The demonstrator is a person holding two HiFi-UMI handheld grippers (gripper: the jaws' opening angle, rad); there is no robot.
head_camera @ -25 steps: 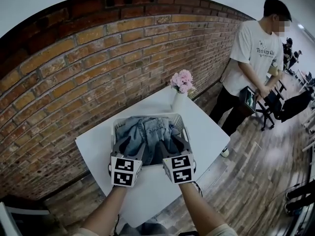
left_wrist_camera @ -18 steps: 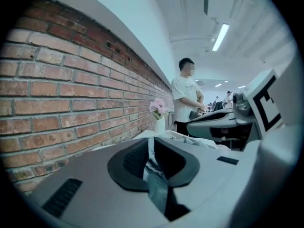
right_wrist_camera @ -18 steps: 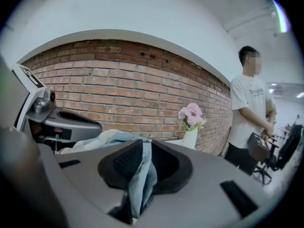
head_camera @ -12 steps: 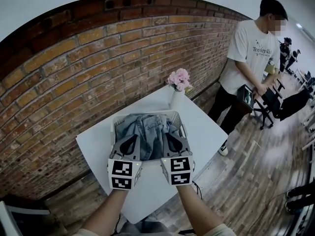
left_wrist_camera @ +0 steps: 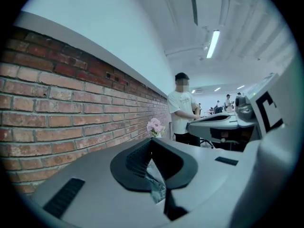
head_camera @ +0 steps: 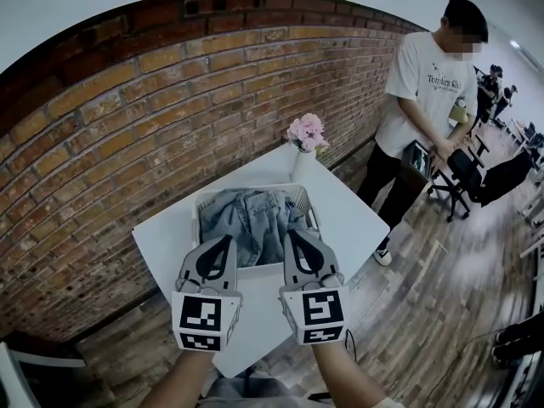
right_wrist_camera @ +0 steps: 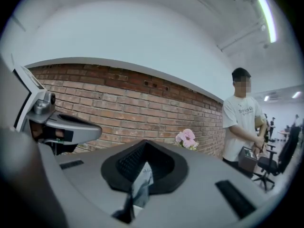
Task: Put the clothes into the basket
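Left gripper (head_camera: pixel 227 243): jaws pressed together, nothing pinched; only a sliver of pale cloth below shows through the slit. Held above the near rim of the basket, pointing almost level.
Right gripper (head_camera: pixel 291 238): same state, jaws closed on nothing. Level with the left one, beside it but not touching.
Table (head_camera: pixel 357 228): white, bare on the near side under both grippers.
Basket (head_camera: pixel 197 223): white, perforated walls, set mid-table, open top facing up.
Denim garment (head_camera: pixel 251 219): bunched inside the basket and filling most of it. Hard to tell whether the far edge rides over the rim.
Step in hand: judged as backing out after the drop, load apparently delivered.
Doing it well: keep both jaws closed so no fold catches; lift straight off the rim before pulling back; move the pair together to avoid knocking the basket sideways.
Check before finishing: look along the rim for a hanging sleeve or hem, and tuck it in with one closed tip.
Vase of pink flowers (head_camera: pixel 305 138): near the basket at the far table corner; likely to tip if the basket slides that way.
Brick wall (head_camera: pixel 127 126): behind the table, no concern.
Standing person (head_camera: pixel 425 92): off to the right, well apart.
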